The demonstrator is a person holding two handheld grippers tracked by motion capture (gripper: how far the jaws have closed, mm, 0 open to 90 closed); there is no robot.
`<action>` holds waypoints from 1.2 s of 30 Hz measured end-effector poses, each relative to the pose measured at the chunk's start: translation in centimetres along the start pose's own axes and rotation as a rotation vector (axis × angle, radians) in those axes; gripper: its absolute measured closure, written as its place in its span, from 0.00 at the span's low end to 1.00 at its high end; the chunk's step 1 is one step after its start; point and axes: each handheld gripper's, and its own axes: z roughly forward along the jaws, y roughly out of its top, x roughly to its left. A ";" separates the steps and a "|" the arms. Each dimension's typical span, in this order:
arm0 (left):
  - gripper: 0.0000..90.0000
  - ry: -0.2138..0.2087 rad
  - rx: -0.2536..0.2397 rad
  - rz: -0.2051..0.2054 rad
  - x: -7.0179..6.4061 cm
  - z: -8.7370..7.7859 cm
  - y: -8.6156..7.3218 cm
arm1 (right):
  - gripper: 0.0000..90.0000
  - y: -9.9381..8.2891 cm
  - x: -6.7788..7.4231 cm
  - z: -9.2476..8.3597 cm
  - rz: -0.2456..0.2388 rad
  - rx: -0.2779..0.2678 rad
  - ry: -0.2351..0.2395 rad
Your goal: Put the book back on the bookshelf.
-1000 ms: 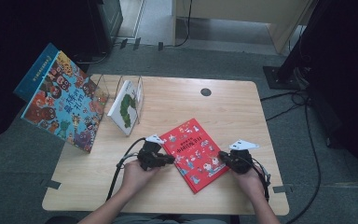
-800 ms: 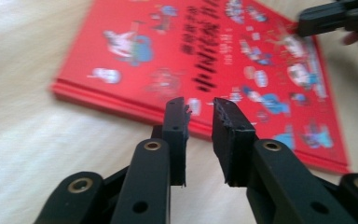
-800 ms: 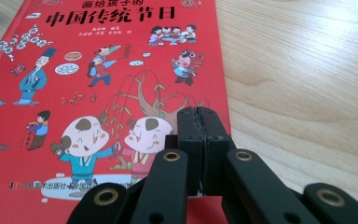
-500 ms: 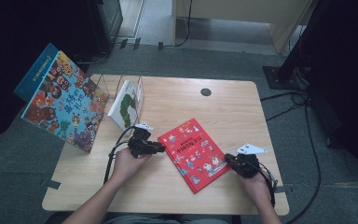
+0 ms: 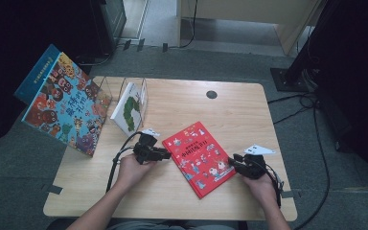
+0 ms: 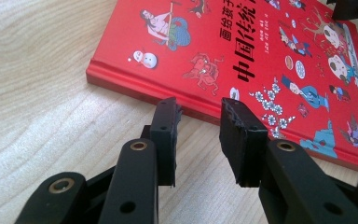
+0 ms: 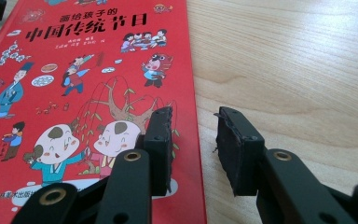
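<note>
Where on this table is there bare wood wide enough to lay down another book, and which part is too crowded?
The widest bare patch lies on the table between the red book, the round hole and the far right edge. A narrower strip runs along the near edge, between the forearms. The left side is crowded: the white book in its wire stand and the large picture book.

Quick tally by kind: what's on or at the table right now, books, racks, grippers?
Books: 3, namely a flat red hardcover picture book, a white picture book standing in the rack, and a large colourful picture book leaning at the table's left edge
Clear wire book rack: 1
Handheld grippers: 2, left gripper and right gripper, both with jaws open
Total: 6
</note>
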 end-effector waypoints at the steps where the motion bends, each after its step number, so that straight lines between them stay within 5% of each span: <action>1: 0.75 0.001 0.001 0.001 0.0 0.1 0.0 | 0.70 0.0 0.0 0.0 0.004 0.000 -0.001; 20: 0.77 0.020 0.007 0.036 -0.7 0.5 -0.4 | 0.67 0.7 0.7 0.8 0.076 0.060 0.074; 27: 0.78 0.010 -0.001 0.019 -0.5 0.5 -0.4 | 0.64 0.8 1.8 0.8 0.021 0.081 0.090; 31: 0.77 0.010 -0.006 0.015 -0.5 0.5 -0.5 | 0.56 1.2 2.1 1.8 0.061 0.072 0.089; 36: 0.77 0.007 -0.008 0.020 -0.7 0.6 -0.6 | 0.59 1.4 2.4 1.7 0.079 0.097 0.086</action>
